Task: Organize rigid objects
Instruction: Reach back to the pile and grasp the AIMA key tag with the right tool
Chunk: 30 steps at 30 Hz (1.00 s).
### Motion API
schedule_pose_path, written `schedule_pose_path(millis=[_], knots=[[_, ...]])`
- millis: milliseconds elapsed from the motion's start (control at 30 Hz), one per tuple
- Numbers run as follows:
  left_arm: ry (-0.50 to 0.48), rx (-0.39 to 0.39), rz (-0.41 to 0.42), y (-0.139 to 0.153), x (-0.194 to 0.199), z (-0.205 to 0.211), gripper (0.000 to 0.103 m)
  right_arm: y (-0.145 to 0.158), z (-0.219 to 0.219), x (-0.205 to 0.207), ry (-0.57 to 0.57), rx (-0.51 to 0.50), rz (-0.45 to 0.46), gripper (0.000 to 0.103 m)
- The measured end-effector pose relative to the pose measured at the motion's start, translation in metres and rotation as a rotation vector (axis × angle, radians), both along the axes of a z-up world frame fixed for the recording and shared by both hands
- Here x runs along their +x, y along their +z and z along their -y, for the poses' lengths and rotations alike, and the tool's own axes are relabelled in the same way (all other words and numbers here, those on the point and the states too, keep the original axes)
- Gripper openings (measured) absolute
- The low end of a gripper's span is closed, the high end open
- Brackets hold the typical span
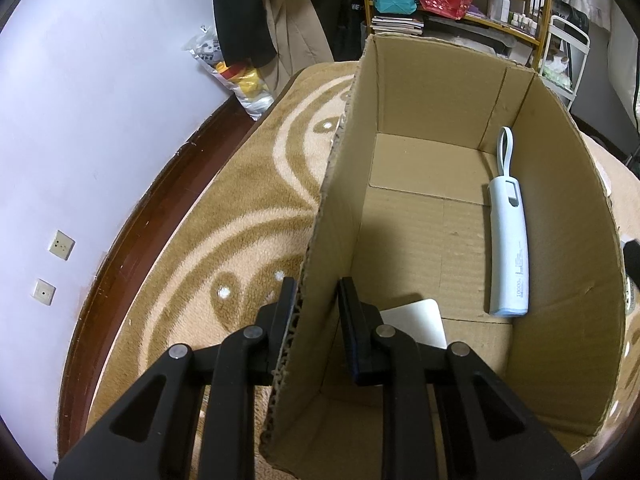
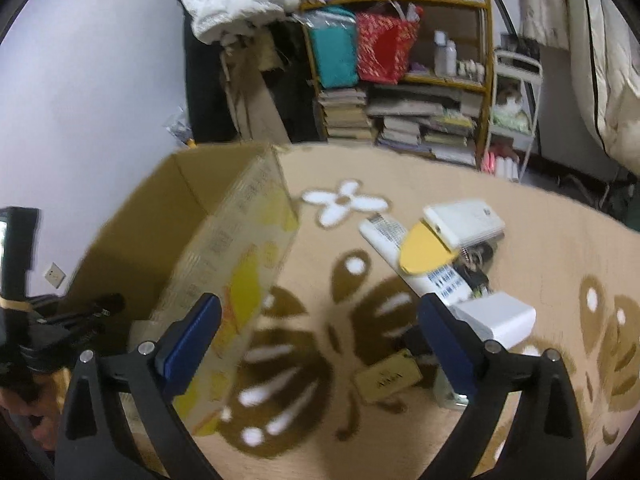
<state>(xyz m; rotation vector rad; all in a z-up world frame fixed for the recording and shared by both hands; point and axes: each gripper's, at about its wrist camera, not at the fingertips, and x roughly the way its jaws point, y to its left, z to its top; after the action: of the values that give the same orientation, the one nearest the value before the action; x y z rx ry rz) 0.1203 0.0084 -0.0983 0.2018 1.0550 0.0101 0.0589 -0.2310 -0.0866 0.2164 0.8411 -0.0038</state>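
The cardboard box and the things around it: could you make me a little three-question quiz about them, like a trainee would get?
1. True or false: the left gripper straddles a wall of the cardboard box.
2. Which lies inside the box? A) pale blue power bank B) yellow disc C) white charger block
3. Fill in: the right gripper hovers over the ___, holding nothing.

Key: 1 true; 2 A; 3 carpet.

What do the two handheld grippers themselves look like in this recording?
Both are black plastic two-finger units with triangular cut-outs in the arms and round silver pivot pins. The left gripper has dark, flat finger pads; the right gripper has blue pads. No cables, markings or sleeves are visible.
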Motion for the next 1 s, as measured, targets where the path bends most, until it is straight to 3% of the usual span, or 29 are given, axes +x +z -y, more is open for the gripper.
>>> schedule_pose_path(millis=[333,600,700,1000], knots=[[0.0,-0.007,-0.001,0.0,0.0,0.001,0.021,-0.027,0.026,0.003,-0.044,0.08,-0.112,0.092],[-0.003,0.002,0.001,0.0,0.0,0.001,0.021,-0.05,0.026,0.009,-0.05,0.088,-0.236,0.087],[-0.002,0.001,0.001,0.0,-0.001,0.001,0.021,-0.055,0.025,0.009,-0.056,0.075,-0.257,0.082],[-0.002,0.001,0.0,0.0,0.0,0.001,0.021,-0.057,0.024,0.0,-0.094,0.098,-0.288,0.082]])
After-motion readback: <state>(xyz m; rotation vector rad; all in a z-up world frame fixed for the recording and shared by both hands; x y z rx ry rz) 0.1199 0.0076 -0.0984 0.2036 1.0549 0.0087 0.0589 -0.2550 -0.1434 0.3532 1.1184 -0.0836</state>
